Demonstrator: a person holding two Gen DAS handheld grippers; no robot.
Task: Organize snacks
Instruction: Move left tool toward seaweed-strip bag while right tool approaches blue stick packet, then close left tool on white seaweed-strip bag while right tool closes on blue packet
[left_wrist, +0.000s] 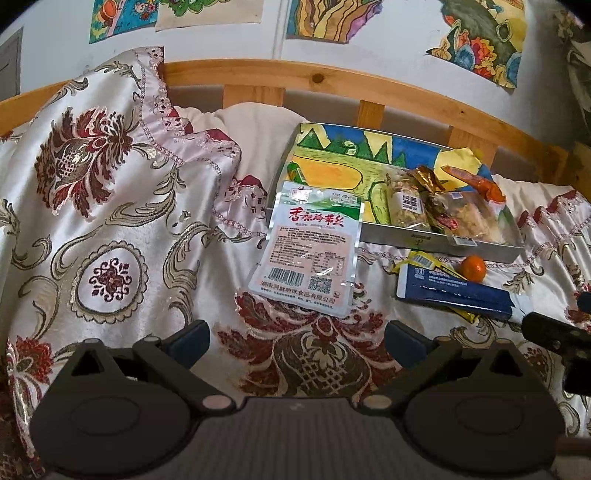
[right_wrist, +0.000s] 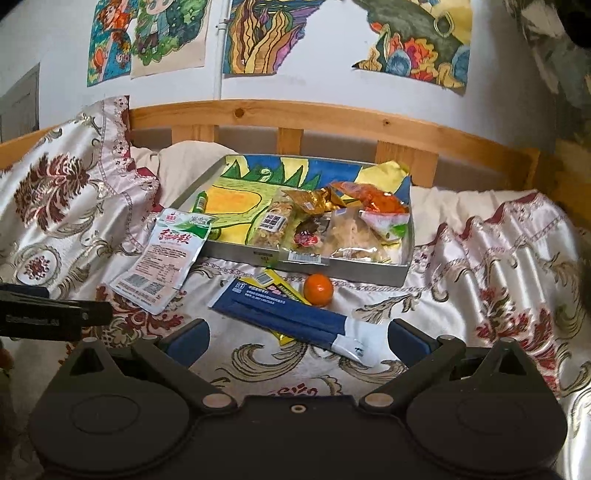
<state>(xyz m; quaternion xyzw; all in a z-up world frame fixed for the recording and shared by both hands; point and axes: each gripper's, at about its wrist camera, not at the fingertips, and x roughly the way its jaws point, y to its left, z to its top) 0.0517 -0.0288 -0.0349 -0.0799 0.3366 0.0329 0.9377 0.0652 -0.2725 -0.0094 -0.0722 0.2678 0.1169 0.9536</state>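
Both the left gripper (left_wrist: 297, 338) and right gripper (right_wrist: 297, 338) are held wide and empty; the pouch (left_wrist: 308, 251) is judged next for the tray (left_wrist: 436, 240).

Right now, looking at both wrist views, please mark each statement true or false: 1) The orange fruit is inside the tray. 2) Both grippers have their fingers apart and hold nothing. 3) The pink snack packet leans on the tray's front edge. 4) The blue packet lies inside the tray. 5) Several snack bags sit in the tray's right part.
1) False. The orange fruit lies on the bedspread, in front of the tray.
2) True. The left gripper and the right gripper are open and empty.
3) True for the pink snack packet.
4) False. The blue packet lies on the bedspread, beside the fruit.
5) True. The snack bags sit there.
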